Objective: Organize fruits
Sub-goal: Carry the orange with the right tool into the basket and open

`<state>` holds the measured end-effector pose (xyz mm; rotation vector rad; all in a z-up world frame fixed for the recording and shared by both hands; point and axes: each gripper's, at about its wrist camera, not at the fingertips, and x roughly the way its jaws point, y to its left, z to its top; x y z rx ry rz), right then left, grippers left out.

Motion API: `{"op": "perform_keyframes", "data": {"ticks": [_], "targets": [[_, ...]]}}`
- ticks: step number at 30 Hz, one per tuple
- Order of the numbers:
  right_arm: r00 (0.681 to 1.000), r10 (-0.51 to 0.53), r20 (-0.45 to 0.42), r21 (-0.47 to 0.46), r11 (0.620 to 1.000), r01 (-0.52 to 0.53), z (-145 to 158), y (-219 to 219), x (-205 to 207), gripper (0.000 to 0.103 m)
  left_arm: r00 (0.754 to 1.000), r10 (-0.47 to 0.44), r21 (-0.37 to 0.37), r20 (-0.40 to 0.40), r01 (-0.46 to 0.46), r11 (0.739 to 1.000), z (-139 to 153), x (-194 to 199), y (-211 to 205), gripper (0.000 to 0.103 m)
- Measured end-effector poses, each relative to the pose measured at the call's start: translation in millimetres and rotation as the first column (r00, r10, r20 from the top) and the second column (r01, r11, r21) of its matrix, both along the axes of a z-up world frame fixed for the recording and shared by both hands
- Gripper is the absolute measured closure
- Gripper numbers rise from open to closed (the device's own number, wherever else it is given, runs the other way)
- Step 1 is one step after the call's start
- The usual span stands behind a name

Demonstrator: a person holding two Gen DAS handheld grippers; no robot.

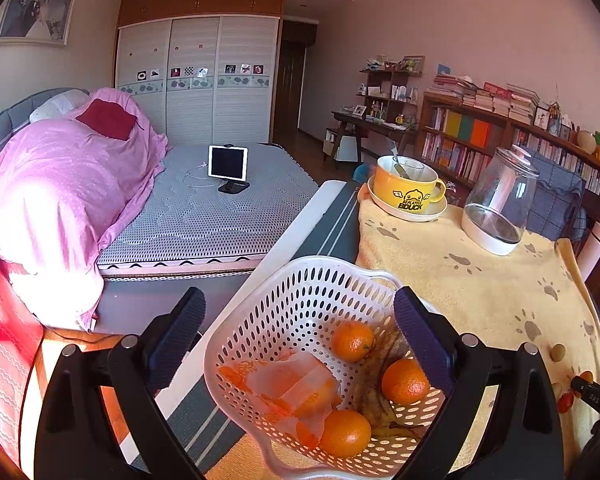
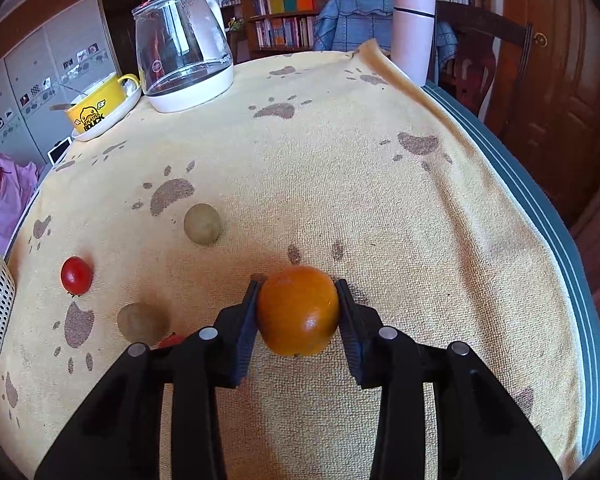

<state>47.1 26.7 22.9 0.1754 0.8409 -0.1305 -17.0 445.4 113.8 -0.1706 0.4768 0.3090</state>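
Orange fruit (image 2: pixel 298 310): round, smooth and glossy, low over the yellow towel (image 2: pixel 340 184), pressed between both pads of the right gripper.
Right gripper (image 2: pixel 298 312): fingers closed on the orange fruit, black arms, ribbed dark pads.
Left gripper (image 1: pixel 300 344): fingers wide apart and holding nothing, above the white basket (image 1: pixel 260 320).
White basket: perforated plastic with a wavy rim; inside are three tangerines (image 1: pixel 353 341), a banana peel and a crumpled orange wrapper (image 1: pixel 288 388).
On the towel: a red tomato (image 2: pixel 76 275) and two dull brownish round fruits (image 2: pixel 202 224), apart from each other.
Towel: fluffy cloth, paw prints.
Far end: glass kettle (image 2: pixel 182 46) on a white base, yellow mug (image 2: pixel 96 104) on a saucer.
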Motion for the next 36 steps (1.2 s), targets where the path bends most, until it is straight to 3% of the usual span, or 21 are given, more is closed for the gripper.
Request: {"op": "perform_keyframes", "data": {"ticks": [7, 13, 25, 36], "targets": [[0.986, 0.134, 0.099, 0.041, 0.989, -0.139, 43.0, 47.2, -6.4, 0.065, 1.0, 0.027, -0.019, 0.013, -0.027, 0.999, 3.5, -4.5, 13.8, 0.007], [0.939, 0.311, 0.148, 0.065, 0.944, -0.323, 68.1, 117.3, -6.6, 0.065, 0.997, 0.063, -0.039, 0.034, -0.062, 0.997, 9.9, -11.9, 28.4, 0.007], [0.812, 0.562, 0.16, 0.06, 0.815, -0.576, 81.9, 246.2, -7.3, 0.065, 0.992, 0.103, -0.069, 0.069, -0.098, 0.993, 20.7, -23.4, 45.5, 0.007], [0.752, 0.648, 0.122, 0.073, 0.75, -0.657, 70.6, 313.4, 2.9, 0.065, 0.989, 0.122, -0.083, 0.081, -0.116, 0.99, 25.0, -28.4, 52.2, 0.007]]}}
